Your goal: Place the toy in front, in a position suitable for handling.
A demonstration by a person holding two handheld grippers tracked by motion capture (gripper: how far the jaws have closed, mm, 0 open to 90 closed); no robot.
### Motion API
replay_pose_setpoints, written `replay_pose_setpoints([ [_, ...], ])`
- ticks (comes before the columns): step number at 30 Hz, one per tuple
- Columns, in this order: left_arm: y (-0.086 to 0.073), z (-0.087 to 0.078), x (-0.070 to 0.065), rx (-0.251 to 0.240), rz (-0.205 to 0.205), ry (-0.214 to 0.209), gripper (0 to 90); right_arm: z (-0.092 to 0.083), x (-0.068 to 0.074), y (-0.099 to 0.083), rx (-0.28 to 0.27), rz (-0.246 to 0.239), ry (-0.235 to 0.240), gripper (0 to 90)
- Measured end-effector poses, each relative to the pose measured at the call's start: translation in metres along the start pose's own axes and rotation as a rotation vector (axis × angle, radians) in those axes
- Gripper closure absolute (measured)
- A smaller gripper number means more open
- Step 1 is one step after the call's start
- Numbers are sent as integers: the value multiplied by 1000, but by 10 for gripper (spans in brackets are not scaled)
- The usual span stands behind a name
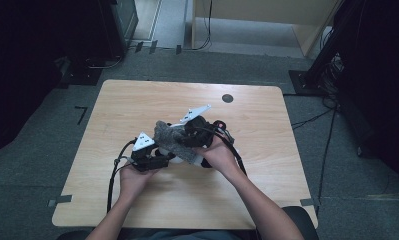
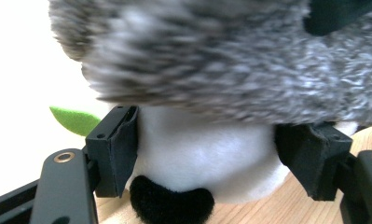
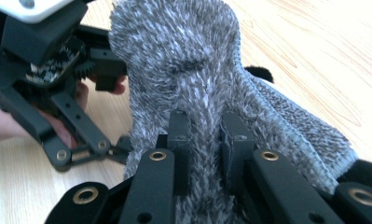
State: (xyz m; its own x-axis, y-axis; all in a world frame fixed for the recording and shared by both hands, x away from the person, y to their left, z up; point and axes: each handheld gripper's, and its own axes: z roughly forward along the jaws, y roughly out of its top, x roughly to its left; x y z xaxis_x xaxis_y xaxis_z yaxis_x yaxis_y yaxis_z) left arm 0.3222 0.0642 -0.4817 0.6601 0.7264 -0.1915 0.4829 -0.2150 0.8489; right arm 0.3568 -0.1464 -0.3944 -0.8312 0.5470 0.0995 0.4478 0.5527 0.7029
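Two grippers meeting at mid-frame in the high view, over the middle of a light wooden table (image 1: 137, 105), each in one of a person's hands coming up from the bottom edge.

Left gripper (image 1: 159, 159), just left of centre in the high view: jaws set wide apart, clamped on either side of the white plush body (image 2: 202, 158) of a stuffed toy, pads pressing into the white fur in the left gripper view. Black plush patch (image 2: 172, 205) at the bottom centre of that view, just under the white part. Small green felt leaf (image 2: 75, 120) at the middle left, beside the left jaw.

Right gripper (image 3: 206, 135), right of centre in the high view: jaws nearly together, pinching a fold of a shaggy grey cloth (image 3: 188, 65) at the lower centre of the right gripper view. Cloth rising toward the top of that frame and draping down to the right over the toy. Grey fur spread across the whole top of the left gripper view, touching the white body below it.

Small dark round mark (image 1: 227, 98) on the table toward the upper right, well apart from the toy.
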Motion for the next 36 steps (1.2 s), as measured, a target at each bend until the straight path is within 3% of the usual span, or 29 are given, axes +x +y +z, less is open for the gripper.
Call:
replay_pose_setpoints([
  [6, 0, 0, 0, 11, 6, 1, 260, -16, -3, -13, -15, -6, -17, 781],
  [9, 1, 0, 0, 16, 6, -1, 260, -29, -5, -19, -24, -6, -48, 780],
  [21, 1, 0, 0, 12, 0, -6, 257, -64, -25, -44, -37, 74, -113, 780],
  [27, 1, -1, 0, 15, -3, -5, 256, -74, -13, -34, -84, 64, -108, 782],
  [36, 2, -1, -1, 16, -6, -4, 257, -53, 4, -8, -54, 10, -73, 783],
])
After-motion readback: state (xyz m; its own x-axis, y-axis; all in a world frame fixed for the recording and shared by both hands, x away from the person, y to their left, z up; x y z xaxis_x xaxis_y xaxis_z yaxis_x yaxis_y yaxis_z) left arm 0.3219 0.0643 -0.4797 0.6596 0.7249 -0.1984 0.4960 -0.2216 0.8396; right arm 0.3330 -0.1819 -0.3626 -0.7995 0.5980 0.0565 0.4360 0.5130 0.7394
